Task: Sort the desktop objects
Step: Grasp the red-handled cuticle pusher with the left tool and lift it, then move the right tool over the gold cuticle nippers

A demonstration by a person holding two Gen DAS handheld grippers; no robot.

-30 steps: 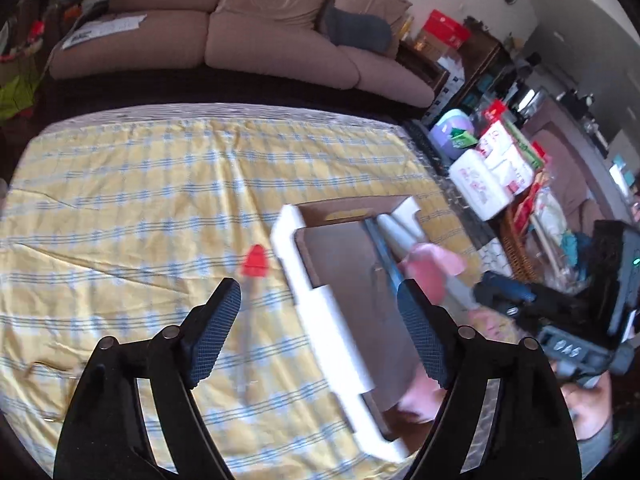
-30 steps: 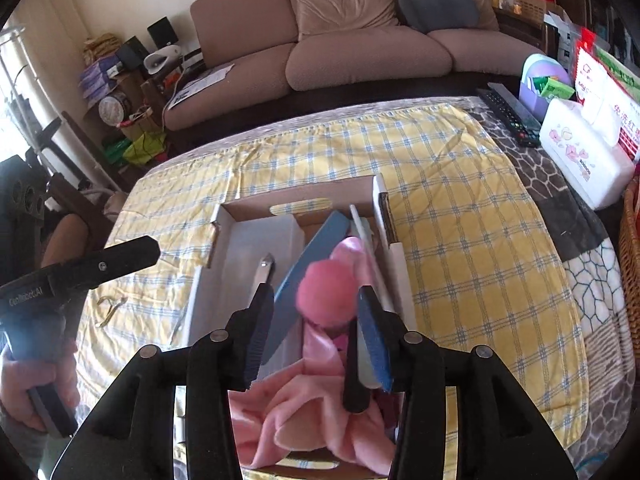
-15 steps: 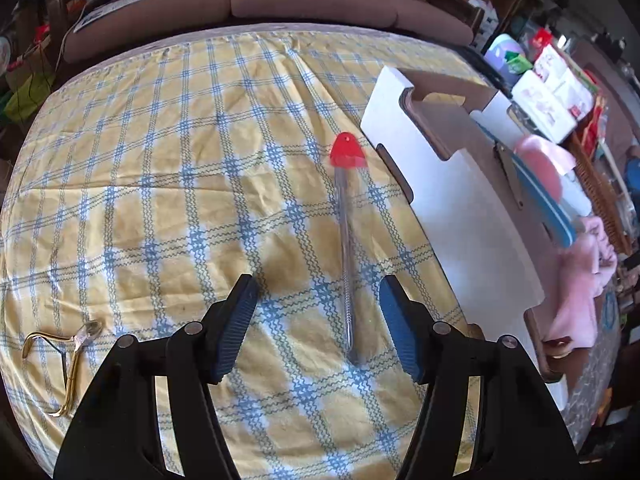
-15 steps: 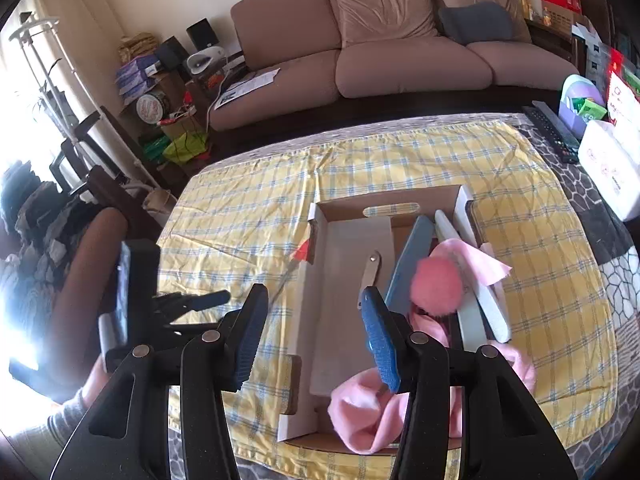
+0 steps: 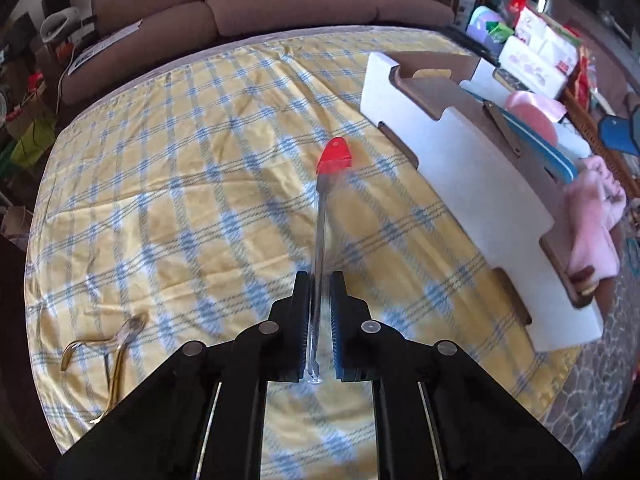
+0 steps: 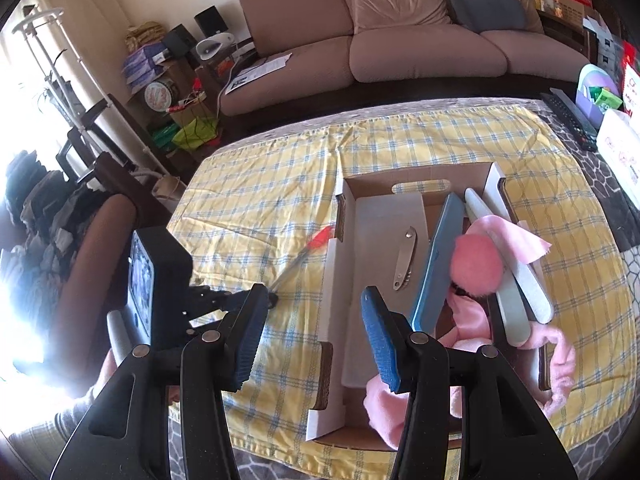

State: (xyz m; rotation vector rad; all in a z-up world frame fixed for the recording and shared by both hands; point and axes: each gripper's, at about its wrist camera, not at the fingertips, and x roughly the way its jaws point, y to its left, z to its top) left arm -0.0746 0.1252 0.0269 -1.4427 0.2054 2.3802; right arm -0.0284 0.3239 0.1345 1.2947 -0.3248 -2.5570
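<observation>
Your left gripper (image 5: 320, 320) has dropped from above the box edge to the yellow checked cloth (image 5: 168, 184) on the counter, and its jaws, which stood wide apart a second ago with the pen merely between them, are now closing on the clear pen with the red cap (image 5: 322, 236). The pads sit almost together with the transparent barrel pinched near its tail end; the red cap points away toward twelve o'clock, just clear of the white box wall at two o'clock. To my eye that means the pickup is about made, and the pen is the next item bound for the cardboard box (image 5: 460, 152), though it lies on the cloth and is not yet lifted.

Your right gripper (image 6: 312, 336) has slid sideways, off the pink puff it was framing, and now hangs over the near left wall of the box. Its jaws stand about half open with nothing between the pads, which touch nothing.

In the right wrist view the box already holds a folding knife (image 6: 405, 258), a blue nail file (image 6: 438, 264), a pink puff (image 6: 476, 266), pale files and a pink cloth (image 6: 472, 320). A pair of gold nail nippers (image 5: 110, 348) remains out on the cloth at eight o'clock of your left gripper, so I judge the sorting well along but unfinished.
</observation>
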